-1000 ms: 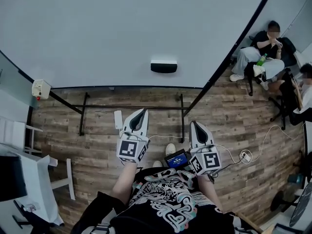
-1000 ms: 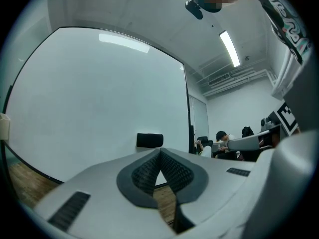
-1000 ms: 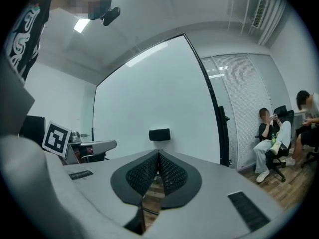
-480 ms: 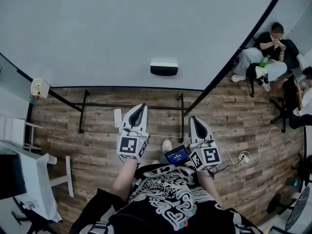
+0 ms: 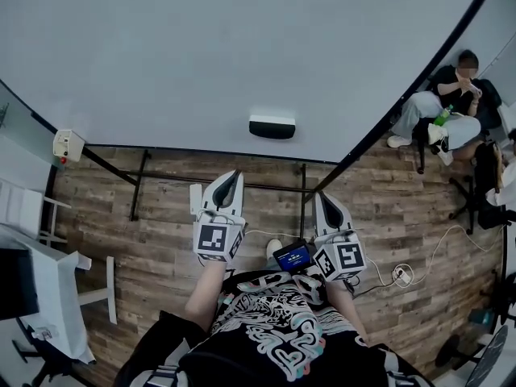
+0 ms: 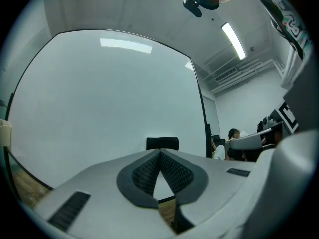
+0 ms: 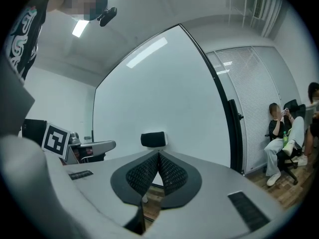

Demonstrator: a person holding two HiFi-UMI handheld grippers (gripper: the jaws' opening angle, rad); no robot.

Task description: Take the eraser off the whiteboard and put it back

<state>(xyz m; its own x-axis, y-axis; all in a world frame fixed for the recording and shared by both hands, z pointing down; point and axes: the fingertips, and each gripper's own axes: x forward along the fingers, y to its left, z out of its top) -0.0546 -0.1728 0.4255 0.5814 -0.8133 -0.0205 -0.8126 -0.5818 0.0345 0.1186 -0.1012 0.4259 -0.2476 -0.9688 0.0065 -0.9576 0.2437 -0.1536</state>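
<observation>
A black eraser (image 5: pixel 272 126) clings low on the big whiteboard (image 5: pixel 210 47); it also shows in the left gripper view (image 6: pixel 162 143) and the right gripper view (image 7: pixel 153 139). My left gripper (image 5: pixel 235 176) points level at the board, short of the eraser and a little left of it, jaws shut and empty. My right gripper (image 5: pixel 319 199) is held beside it to the right, also shut with nothing in it. Both sets of tips meet in the gripper views: left gripper (image 6: pixel 159 154), right gripper (image 7: pixel 159 155).
The board stands on a black frame (image 5: pixel 302 196) over a wooden floor. A white table (image 5: pixel 36 285) is at the left. Two people sit on chairs (image 5: pixel 443 103) at the far right. A cable and socket strip (image 5: pixel 398 274) lie on the floor right of me.
I have stepped closer to the whiteboard, and both grippers have come forward toward it with me. Their jaws stayed shut.
</observation>
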